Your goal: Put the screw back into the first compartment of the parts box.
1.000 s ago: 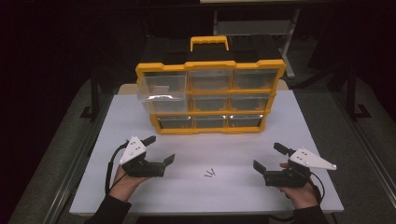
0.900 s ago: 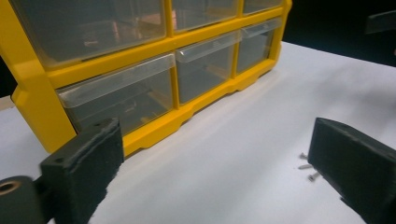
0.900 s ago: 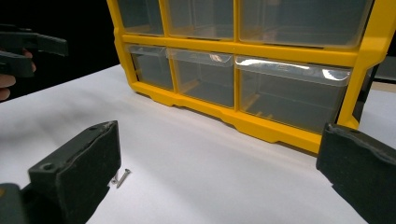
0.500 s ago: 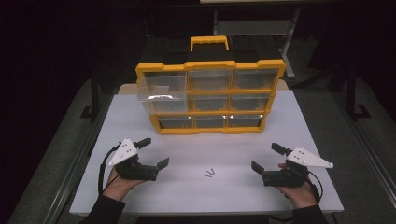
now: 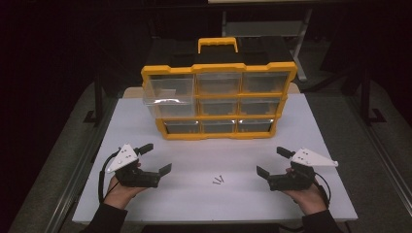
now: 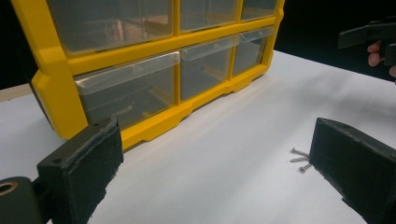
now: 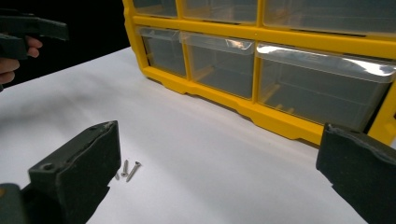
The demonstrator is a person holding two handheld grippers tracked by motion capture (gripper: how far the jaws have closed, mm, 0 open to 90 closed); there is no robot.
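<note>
screws [image 5: 218,180] lie in a small bunch on the white table [image 5: 301,126], near its front edge and about midway between the two grippers, well apart from each. in the left gripper view the screws [image 6: 299,159] sit just beside the inner face of one jaw, though nothing touches them. the left gripper [image 5: 158,159] has its jaws wide open and holds nothing. the right gripper [image 5: 272,161] is likewise spread wide and empty. behind the screws stands a yellow drawer cabinet [image 5: 218,99] with clear drawers, its top left drawer [image 5: 165,92] pulled partly out.
</note>
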